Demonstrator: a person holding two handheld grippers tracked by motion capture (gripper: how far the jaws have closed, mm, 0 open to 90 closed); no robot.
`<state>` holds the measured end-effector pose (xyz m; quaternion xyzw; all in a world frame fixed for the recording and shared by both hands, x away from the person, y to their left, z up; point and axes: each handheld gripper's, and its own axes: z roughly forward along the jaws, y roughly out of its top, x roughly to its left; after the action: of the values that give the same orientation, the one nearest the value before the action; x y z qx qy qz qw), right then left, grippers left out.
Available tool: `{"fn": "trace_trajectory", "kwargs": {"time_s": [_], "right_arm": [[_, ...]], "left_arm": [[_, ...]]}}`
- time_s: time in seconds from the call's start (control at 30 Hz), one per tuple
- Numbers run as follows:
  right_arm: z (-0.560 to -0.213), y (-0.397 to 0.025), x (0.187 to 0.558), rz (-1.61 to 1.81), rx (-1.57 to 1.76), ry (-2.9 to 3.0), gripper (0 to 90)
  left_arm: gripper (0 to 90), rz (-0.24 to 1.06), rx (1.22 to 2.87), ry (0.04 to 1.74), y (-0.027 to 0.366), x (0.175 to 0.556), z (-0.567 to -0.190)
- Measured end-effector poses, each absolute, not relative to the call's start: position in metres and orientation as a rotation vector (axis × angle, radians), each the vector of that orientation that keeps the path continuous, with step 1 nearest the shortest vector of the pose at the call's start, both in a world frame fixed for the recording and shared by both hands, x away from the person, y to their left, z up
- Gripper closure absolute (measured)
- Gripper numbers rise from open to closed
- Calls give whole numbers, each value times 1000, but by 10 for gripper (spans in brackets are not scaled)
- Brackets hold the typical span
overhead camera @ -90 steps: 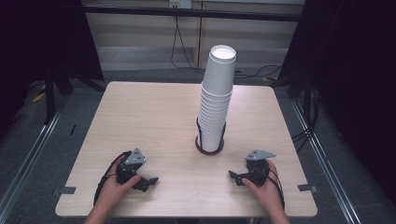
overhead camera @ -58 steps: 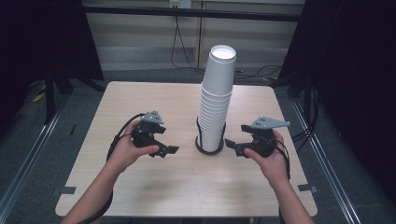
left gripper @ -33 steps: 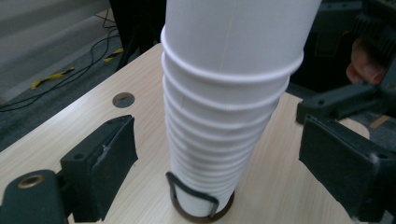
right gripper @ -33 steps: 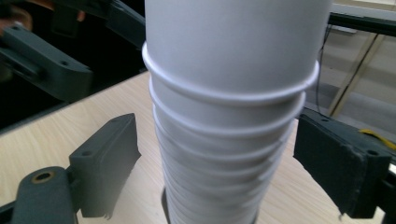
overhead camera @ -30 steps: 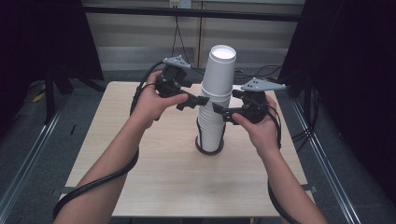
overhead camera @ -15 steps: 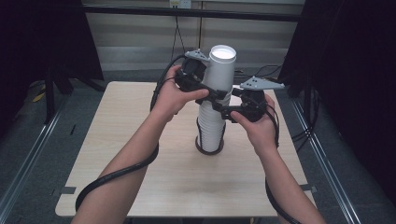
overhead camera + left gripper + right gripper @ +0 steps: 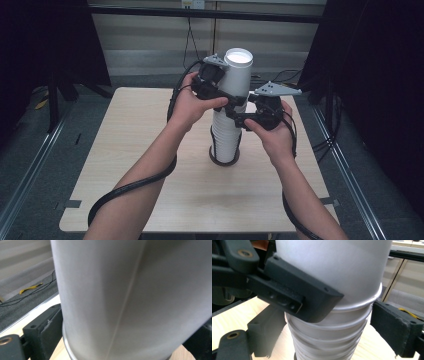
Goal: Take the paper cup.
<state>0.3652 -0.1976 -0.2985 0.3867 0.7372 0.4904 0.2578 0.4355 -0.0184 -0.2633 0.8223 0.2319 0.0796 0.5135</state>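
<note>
A tall stack of upturned white paper cups stands in a black ring at the middle of the table. My left gripper comes in from the left and is shut on the top cup. In the left gripper view that top cup sits between both jaws. My right gripper reaches in from the right just below it. Its jaws press on the stack under the top cup's rim. The left gripper's jaw crosses in front of the top cup there.
The light wooden table has bare surface all around the stack. Black cables trail from both grippers along the forearms. Dark curtains and floor rails flank the table, and a wall with hanging cables lies behind it.
Both grippers rose from the table's front edge to the top of the stack. The left one settled on the top cup, the right one just beneath it.
</note>
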Motion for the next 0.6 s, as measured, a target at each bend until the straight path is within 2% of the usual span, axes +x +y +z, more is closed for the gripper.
{"fn": "trace_trajectory", "kwargs": {"time_s": [0.6], "right_arm": [[-299, -199, 365, 1326, 1036, 2009, 128]], "left_arm": [[63, 233, 1902, 553, -13, 432, -231]]}}
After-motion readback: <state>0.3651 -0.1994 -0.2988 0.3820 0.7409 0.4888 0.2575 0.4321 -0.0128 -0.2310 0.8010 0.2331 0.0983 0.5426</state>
